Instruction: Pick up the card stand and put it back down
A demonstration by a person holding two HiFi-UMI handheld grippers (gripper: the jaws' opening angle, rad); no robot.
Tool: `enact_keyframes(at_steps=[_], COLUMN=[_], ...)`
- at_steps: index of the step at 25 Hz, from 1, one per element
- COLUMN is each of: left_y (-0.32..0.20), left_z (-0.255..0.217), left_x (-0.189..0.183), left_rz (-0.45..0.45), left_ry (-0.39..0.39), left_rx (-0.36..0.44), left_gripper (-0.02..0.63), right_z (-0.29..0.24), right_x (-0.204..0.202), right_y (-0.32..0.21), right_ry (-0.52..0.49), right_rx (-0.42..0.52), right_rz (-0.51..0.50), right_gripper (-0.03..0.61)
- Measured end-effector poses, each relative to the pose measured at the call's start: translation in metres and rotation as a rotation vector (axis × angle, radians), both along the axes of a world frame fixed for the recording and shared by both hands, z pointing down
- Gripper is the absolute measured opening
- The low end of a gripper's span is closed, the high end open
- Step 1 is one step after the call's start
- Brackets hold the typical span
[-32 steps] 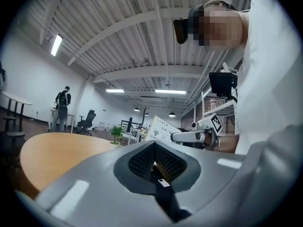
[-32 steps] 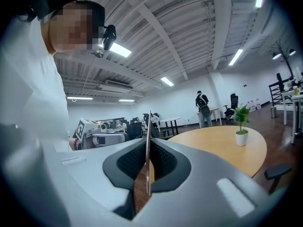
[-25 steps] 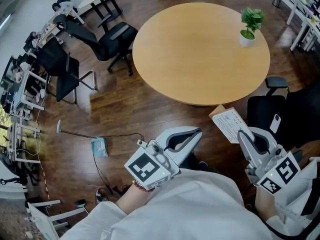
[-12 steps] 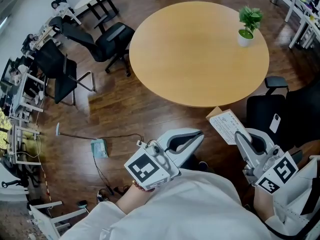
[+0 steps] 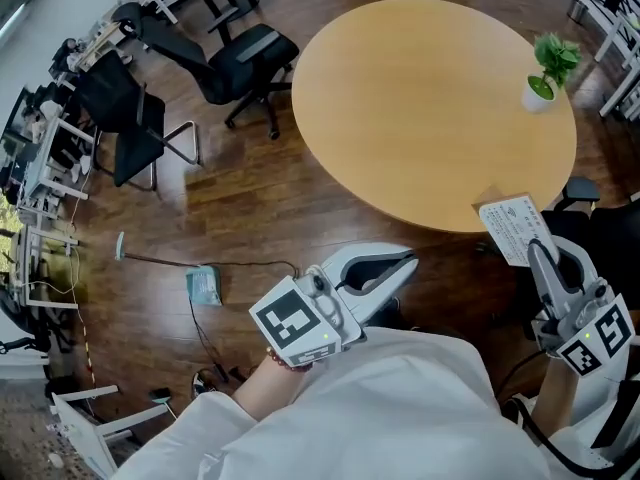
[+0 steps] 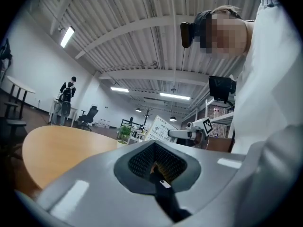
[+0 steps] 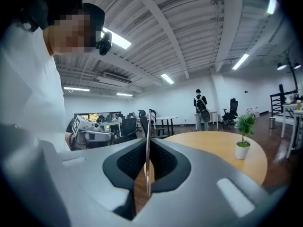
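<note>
The card stand [image 5: 511, 228] is a white printed card held up at the near right edge of the round wooden table [image 5: 430, 108]. My right gripper [image 5: 533, 246] is shut on its lower part. In the right gripper view the card stand [image 7: 148, 141] shows edge-on, a thin upright sheet pinched between the dark pads of the right gripper [image 7: 147, 174]. My left gripper [image 5: 408, 259] hangs over the floor in front of the table, shut and empty. In the left gripper view, the left gripper [image 6: 155, 167] has its pads together, and the card stand [image 6: 158, 128] shows beyond them.
A small potted plant [image 5: 545, 68] stands on the table's far right side. Black office chairs [image 5: 245, 53] stand left of the table and another chair [image 5: 590, 193] at its right. A cable and a blue item [image 5: 203, 286] lie on the wooden floor. Desks line the left wall.
The head view has shifted, so the table sits further right. My right gripper has carried the card stand right, closer to the table's near edge. The left gripper has hardly moved.
</note>
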State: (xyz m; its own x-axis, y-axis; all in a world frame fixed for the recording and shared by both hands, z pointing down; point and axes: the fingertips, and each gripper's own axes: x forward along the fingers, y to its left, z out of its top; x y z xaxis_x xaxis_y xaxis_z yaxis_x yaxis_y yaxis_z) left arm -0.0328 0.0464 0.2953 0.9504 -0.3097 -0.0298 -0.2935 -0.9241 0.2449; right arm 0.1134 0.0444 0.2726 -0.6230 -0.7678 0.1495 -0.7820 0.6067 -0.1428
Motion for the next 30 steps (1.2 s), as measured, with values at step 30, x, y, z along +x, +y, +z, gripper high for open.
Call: enact_keyframes(at_steps=[30], left_y=[-0.284], left_z=[0.07], left_x=[-0.002], left_rz=[-0.427], left_ry=[-0.182], left_rx=[-0.257], left_gripper=[0.0], right_z=[0.255], right_x=[0.04], right_y=[-0.472], right_ry=[0.147], right_rx=[-0.301], right_rz=[-0.304], right_gripper=[0.021])
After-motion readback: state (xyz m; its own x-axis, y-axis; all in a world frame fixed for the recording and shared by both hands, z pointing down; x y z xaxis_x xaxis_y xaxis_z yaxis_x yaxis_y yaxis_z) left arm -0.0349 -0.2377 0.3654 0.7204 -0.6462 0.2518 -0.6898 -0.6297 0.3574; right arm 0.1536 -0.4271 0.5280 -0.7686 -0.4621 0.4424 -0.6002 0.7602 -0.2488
